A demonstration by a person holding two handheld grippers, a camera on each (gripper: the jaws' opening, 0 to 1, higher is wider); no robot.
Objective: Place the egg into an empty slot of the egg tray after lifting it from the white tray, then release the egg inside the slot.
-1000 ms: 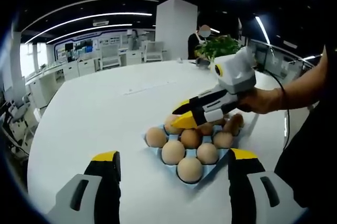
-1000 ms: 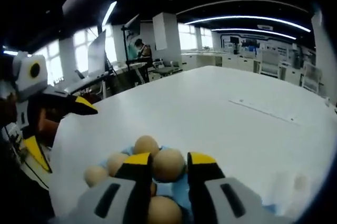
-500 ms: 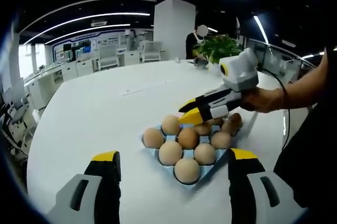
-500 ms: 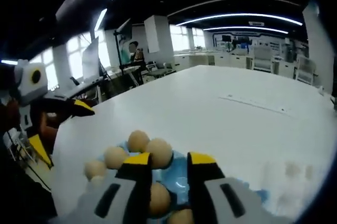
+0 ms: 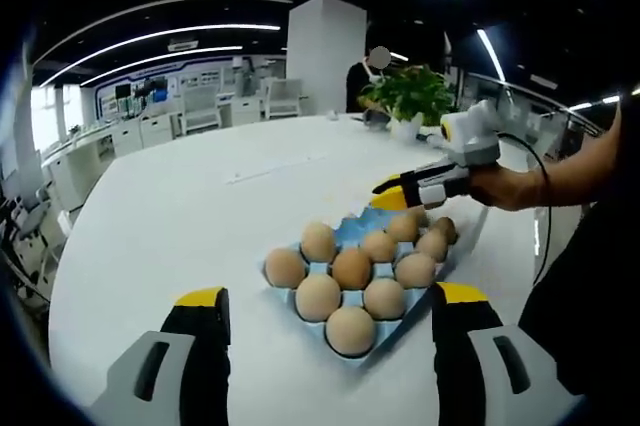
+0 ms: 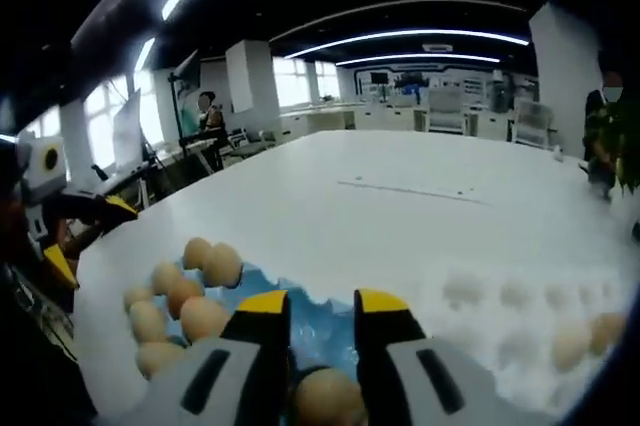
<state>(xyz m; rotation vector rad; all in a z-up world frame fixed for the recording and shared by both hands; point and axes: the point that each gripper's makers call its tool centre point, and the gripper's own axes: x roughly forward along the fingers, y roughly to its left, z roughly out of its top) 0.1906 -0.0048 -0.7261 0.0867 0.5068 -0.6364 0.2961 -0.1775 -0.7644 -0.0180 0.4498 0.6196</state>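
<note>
A blue egg tray [image 5: 350,229] holding several brown eggs [image 5: 352,268] lies on the white table just ahead of my left gripper [image 5: 330,296], whose jaws stand wide open and empty. My right gripper [image 5: 390,190], held by a hand, hovers over the tray's far right end. In the right gripper view the right gripper [image 6: 321,302] has a narrow gap with bare blue egg tray [image 6: 300,296] showing between its tips, and an egg [image 6: 325,398] sits low between its jaws, not gripped. The white tray [image 6: 520,316] with eggs [image 6: 578,344] lies to the right.
The round white table [image 5: 180,216] stretches far to the left and back. A potted plant [image 5: 410,96] stands at its far edge with a person [image 5: 365,76] behind it. My left gripper [image 6: 88,236] shows beyond the tray's eggs [image 6: 185,291].
My right gripper has drawn back from low over the tray's eggs to its far right end and swung right, bringing the white tray into sight. The left gripper has hardly moved.
</note>
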